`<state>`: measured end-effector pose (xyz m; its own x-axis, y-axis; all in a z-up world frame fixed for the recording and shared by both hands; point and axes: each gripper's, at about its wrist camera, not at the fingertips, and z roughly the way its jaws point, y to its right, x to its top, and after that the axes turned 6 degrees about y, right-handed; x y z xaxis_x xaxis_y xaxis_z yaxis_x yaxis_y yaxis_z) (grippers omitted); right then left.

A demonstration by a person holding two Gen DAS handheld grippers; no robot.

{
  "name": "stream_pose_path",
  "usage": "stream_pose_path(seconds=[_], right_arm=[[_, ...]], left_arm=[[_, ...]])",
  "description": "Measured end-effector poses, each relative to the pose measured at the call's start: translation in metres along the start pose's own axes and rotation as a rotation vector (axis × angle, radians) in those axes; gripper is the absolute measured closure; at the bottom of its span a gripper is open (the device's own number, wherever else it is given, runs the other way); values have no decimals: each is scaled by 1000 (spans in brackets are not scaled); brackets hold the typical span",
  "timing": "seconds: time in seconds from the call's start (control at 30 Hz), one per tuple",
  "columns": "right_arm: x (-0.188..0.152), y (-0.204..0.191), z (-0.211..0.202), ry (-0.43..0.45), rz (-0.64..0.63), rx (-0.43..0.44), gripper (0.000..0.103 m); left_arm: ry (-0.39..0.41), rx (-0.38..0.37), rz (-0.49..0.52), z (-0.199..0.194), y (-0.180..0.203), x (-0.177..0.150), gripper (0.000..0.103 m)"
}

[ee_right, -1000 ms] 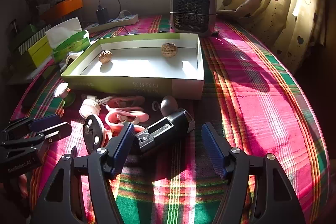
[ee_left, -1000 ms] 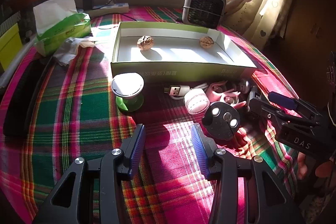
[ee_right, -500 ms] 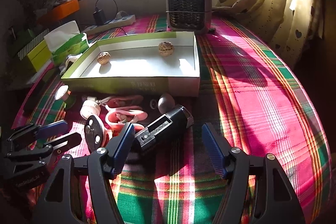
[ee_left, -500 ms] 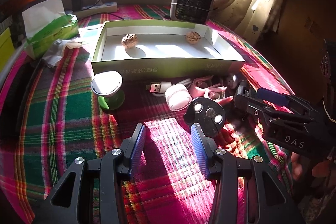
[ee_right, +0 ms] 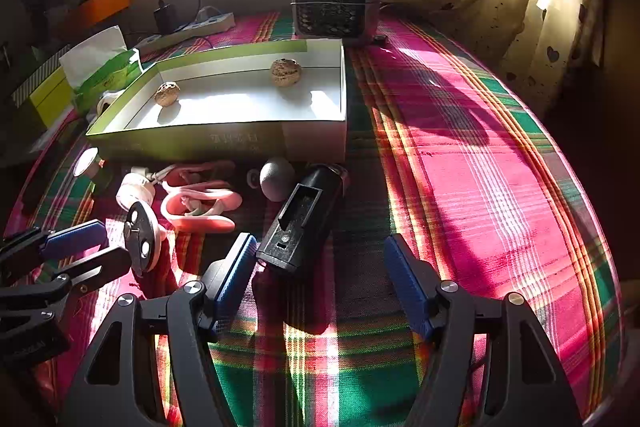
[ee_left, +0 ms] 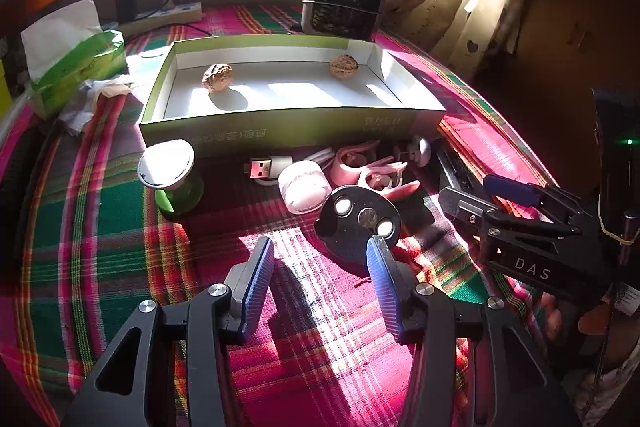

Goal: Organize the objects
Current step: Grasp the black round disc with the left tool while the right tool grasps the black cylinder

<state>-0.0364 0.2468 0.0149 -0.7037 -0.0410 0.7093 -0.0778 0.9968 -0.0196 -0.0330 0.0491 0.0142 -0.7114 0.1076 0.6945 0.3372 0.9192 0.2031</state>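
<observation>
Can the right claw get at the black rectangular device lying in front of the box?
Probably yes: the right claw is open, empty, and the black device lies just ahead, nothing between them.

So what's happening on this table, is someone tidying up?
A person is sorting small things on a plaid tablecloth with a hand-held gripper in each hand. Neither holds anything yet. The left gripper hovers just short of a black disc, and its jaws are opening with nothing between them. The right gripper is open and faces a black rectangular gadget. Behind them, an open box has only two walnuts in it, while a pink clip and other bits lie outside.
</observation>
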Motion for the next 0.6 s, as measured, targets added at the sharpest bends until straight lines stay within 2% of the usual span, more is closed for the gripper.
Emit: stream_pose_path(seconds=[0.2, 0.37, 0.6], right_arm=[[0, 9, 1, 0, 11, -8, 36], [4, 6, 3, -3, -5, 29, 36], [8, 6, 9, -12, -32, 29, 36]], left_arm=[[-13, -28, -15, 5, 3, 5, 52], [-19, -29, -17, 9, 7, 8, 52], [-24, -22, -18, 14, 11, 12, 52]])
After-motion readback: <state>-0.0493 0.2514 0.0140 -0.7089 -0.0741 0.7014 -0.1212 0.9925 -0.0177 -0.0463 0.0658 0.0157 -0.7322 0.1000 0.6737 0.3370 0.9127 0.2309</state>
